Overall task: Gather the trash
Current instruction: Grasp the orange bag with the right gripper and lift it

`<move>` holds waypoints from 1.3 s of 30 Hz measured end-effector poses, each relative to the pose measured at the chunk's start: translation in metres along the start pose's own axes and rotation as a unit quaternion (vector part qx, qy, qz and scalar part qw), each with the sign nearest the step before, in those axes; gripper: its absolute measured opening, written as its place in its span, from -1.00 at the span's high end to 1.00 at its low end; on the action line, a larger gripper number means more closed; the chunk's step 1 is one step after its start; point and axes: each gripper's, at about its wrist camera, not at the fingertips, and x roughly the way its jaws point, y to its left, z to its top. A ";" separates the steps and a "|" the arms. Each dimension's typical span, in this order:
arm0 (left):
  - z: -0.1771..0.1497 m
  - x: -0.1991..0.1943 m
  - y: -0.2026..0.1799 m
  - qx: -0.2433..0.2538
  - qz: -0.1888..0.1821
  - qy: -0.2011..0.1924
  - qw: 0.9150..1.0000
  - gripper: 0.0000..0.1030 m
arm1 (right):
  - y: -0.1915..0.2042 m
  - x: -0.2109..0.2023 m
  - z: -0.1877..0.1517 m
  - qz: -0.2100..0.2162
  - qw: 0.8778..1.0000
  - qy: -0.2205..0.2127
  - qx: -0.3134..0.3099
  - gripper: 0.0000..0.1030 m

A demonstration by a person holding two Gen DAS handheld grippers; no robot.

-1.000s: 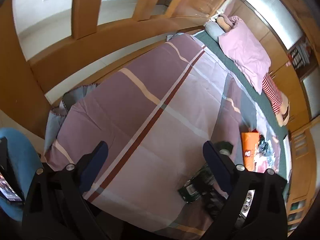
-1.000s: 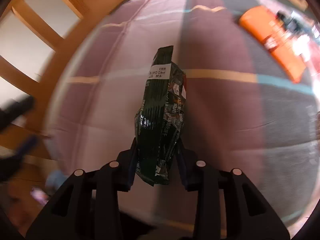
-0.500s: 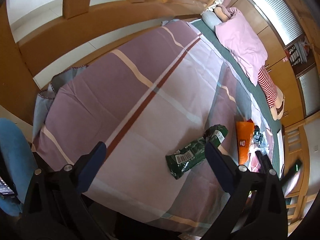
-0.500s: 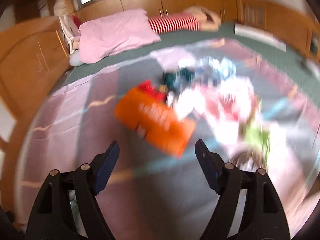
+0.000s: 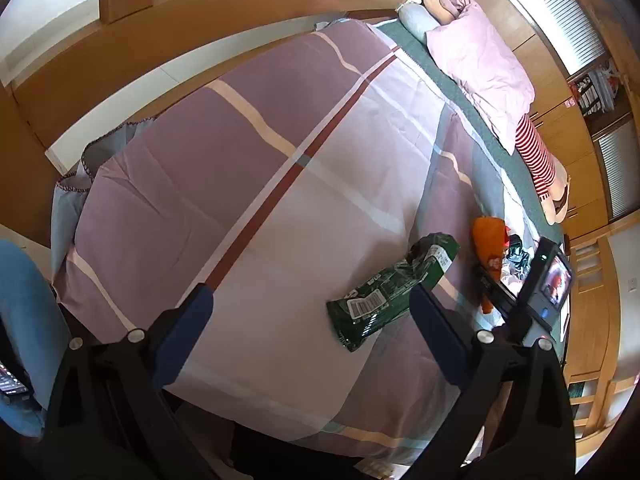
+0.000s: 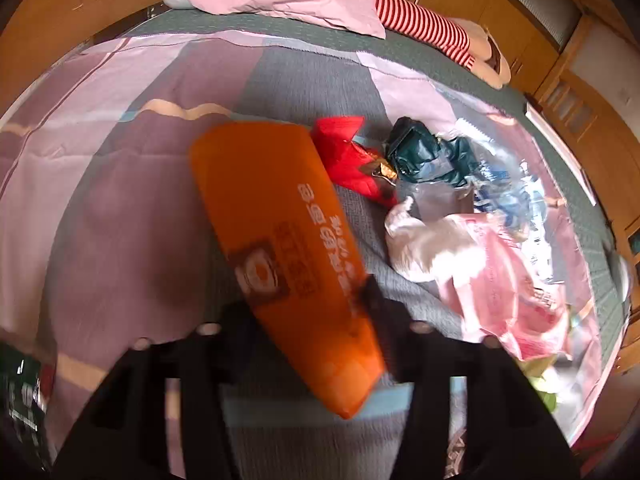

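Observation:
A green snack bag [image 5: 390, 288] lies flat on the plaid bedspread [image 5: 248, 168], just ahead of my open, empty left gripper [image 5: 310, 316]. In the right wrist view an orange snack bag [image 6: 288, 248] lies between my right gripper's blurred fingers [image 6: 370, 300], which stand close on both sides of it. My right gripper [image 6: 300, 320] also shows in the left wrist view [image 5: 532, 300], at the orange bag [image 5: 488, 240]. Past it lies a pile of trash: a red wrapper [image 6: 352, 160], a dark green bag [image 6: 428, 152], white and pink plastic bags [image 6: 480, 264].
A pink pillow [image 5: 480, 64] and a striped stuffed toy [image 5: 538, 160] lie along the bed's far side by the wooden wall. A wooden bed frame [image 5: 200, 20] curves round the left. A blue-clad leg [image 5: 24, 320] is at the lower left.
My right gripper let go of the green bag, which now lies on the bed, swung right to the trash pile, and now closes around the orange bag. The left gripper stays open.

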 end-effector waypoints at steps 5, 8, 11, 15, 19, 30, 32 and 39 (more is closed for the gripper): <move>0.005 0.001 0.008 -0.019 0.001 0.000 1.000 -0.90 | 0.015 -0.038 -0.036 0.059 0.997 0.045 0.031 0.44; 0.007 -0.001 0.014 -0.028 0.001 -0.003 1.000 -0.90 | 0.032 -0.066 -0.063 0.113 0.991 0.061 0.026 0.36; 0.007 -0.001 0.016 -0.029 0.004 -0.002 1.000 -0.90 | 0.035 -0.086 -0.076 0.253 0.963 0.069 0.060 -0.17; 0.008 -0.002 0.020 -0.033 0.008 -0.002 0.999 -0.90 | 0.042 -0.104 -0.072 0.232 0.972 0.006 0.026 -0.59; 0.009 -0.002 0.021 -0.036 0.005 -0.001 0.999 -0.90 | 0.049 -0.073 -0.070 0.233 0.971 0.047 0.007 -0.64; 0.008 0.002 0.022 -0.040 0.014 0.000 0.999 -0.90 | 0.095 -0.076 -0.088 0.201 0.974 0.065 -0.079 0.35; 0.007 0.008 0.022 -0.038 0.021 0.006 0.999 -0.90 | 0.083 -0.077 -0.086 0.194 0.978 0.065 -0.034 0.47; -0.002 0.038 -0.009 0.028 0.020 0.023 0.999 -0.90 | 0.019 -0.082 -0.086 0.172 0.976 0.043 0.130 0.48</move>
